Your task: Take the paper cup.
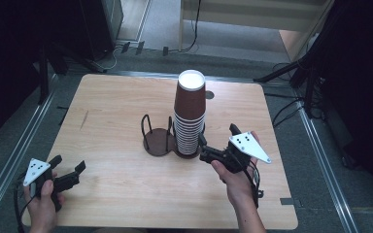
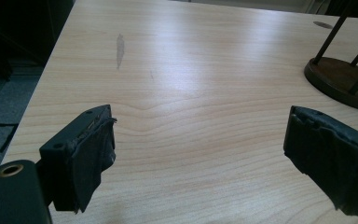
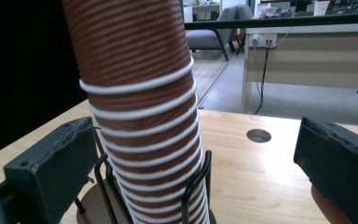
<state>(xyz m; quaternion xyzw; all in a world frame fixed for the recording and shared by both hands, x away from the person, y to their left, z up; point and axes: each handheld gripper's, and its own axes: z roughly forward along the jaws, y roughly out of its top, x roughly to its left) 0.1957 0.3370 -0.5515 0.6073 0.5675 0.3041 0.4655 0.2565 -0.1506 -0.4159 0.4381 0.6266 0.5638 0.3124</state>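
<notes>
Pale wood table (image 1: 111, 121) spans the middle of the high view, with grey floor and dark stands around it. At its centre stands a dark wire cup holder (image 1: 159, 138) with two bays; the right bay carries a tall stack of brown paper cups (image 1: 189, 114), the left bay sits bare. My right gripper (image 1: 216, 145) lies just right of the stack, jaws spread wide, touching nothing. My left gripper (image 1: 68, 167) rests at the lower left, jaws apart too.
</notes>
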